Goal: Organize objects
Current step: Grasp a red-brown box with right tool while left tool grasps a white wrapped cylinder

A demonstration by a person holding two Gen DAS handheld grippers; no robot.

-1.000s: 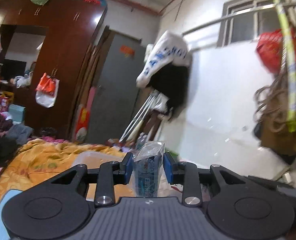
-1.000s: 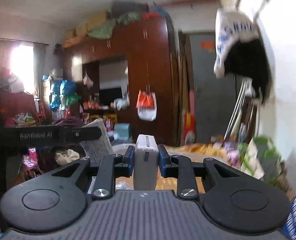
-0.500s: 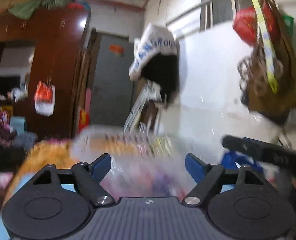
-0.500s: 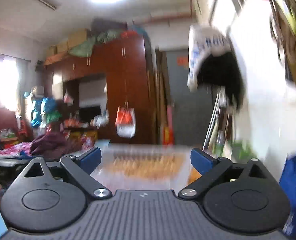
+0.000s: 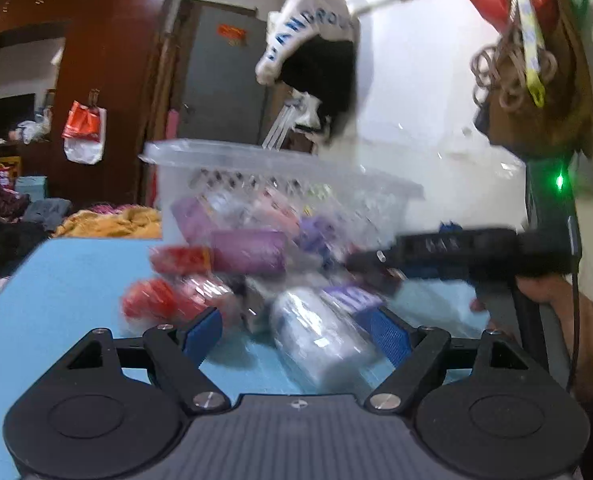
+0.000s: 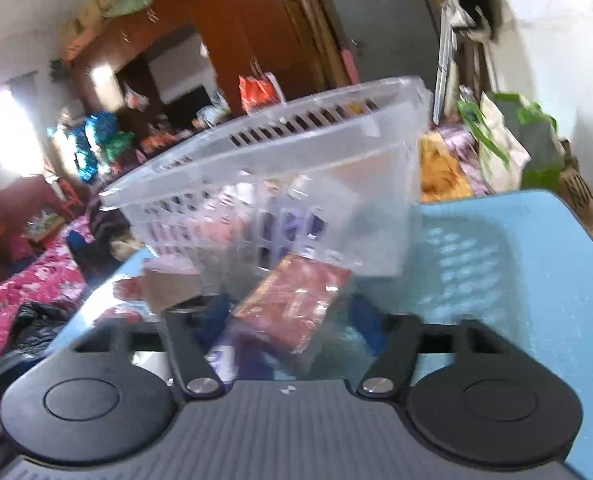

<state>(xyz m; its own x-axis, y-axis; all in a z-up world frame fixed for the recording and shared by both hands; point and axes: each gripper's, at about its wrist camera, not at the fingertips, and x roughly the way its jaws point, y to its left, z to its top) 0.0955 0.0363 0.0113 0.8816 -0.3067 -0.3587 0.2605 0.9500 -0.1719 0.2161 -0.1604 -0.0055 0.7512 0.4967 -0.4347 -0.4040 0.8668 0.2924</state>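
Right now a clear plastic basket point(image 5: 256, 184) with slotted walls sits tilted on the blue table point(image 5: 68, 276), toward the table's far edge, and many small packets lie in it and in front of it. From the left wrist view, a purple packet point(image 5: 248, 250) rests against the basket's near wall, with a red packet point(image 5: 182, 259) just beside it on the left and a round red piece point(image 5: 148, 300) nearer the camera. A white bottle point(image 5: 316, 336) lies on its side on the table, blurred, between the spread blue pads of the left gripper point(image 5: 296, 334); its jaws stand wide apart and pinch nothing.

The right gripper point(image 5: 380, 270) shows in that same view as a black bar reaching in from the right edge of the table toward the pile, held by a hand point(image 5: 552, 292). In its own camera, the right gripper point(image 6: 292, 332) has its jaws spread as well, with an orange-red packet point(image 6: 296, 308) lying slanted on the table between them and touching the basket's near wall. Blur keeps the print on every packet unreadable.

Beyond the table's far edge stand a dark wooden wardrobe point(image 5: 108, 60) and a grey door point(image 5: 224, 76), and a yellow blanket point(image 5: 112, 222) lies near the table's left corner.
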